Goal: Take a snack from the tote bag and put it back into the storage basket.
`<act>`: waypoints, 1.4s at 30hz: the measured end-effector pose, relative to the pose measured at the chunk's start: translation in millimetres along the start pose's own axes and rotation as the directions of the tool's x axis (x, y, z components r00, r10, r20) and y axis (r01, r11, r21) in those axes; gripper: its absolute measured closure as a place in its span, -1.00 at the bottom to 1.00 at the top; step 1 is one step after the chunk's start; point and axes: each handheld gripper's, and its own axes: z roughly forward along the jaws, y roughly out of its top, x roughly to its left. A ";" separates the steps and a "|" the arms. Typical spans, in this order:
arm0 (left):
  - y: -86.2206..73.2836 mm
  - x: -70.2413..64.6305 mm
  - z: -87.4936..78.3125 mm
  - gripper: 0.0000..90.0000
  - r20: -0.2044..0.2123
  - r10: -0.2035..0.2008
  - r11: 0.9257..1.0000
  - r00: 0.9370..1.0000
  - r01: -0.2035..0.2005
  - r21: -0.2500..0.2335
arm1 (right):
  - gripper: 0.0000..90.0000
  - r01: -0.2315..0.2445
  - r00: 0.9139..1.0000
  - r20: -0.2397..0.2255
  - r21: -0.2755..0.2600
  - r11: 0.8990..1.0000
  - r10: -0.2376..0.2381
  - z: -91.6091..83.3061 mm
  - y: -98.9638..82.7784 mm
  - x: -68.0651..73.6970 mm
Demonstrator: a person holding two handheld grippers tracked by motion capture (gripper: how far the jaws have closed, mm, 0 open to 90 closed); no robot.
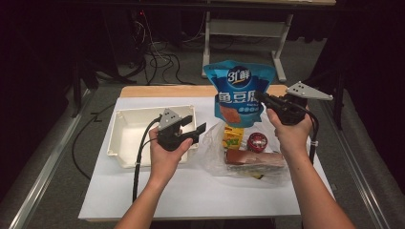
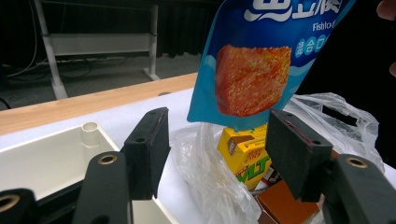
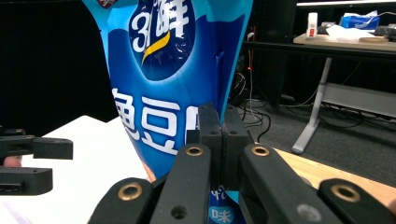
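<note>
Glossy blue snack pouch point(image 1: 240, 90), flat and crinkled: your right gripper point(image 1: 261, 98) pinches its edge, jaws tight; your left gripper point(image 1: 200, 130) stands half-open, empty, near the thin plastic bag point(image 1: 212, 148)

Blue snack pouch point(image 2: 261, 60) top cut off; brown box point(image 1: 255, 159) blurred behind plastic bag point(image 1: 212, 148).

The high view looks forward and down from above the person's side onto the whole table point(image 1: 143, 191). The left gripper view sits low and close, facing across the table toward the blue pouch point(image 2: 261, 60). The right gripper view looks along its own jaws, very near the same pouch point(image 3: 163, 84). All three views share that pouch.
</note>
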 end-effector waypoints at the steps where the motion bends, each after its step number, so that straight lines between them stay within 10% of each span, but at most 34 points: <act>1: 0.6 0.4 0.4 -0.10 0.000 0.001 1.000 1.000 -0.001 -0.004 | 1.00 0.000 1.000 -0.003 0.000 1.000 0.000 1.2 -0.1 1.3; 42: 38.2 6.1 -3.1 -0.11 -0.019 0.004 0.997 1.000 -0.005 -0.076 | 1.00 0.033 0.995 -0.098 0.016 0.999 -0.032 28.9 -2.2 42.0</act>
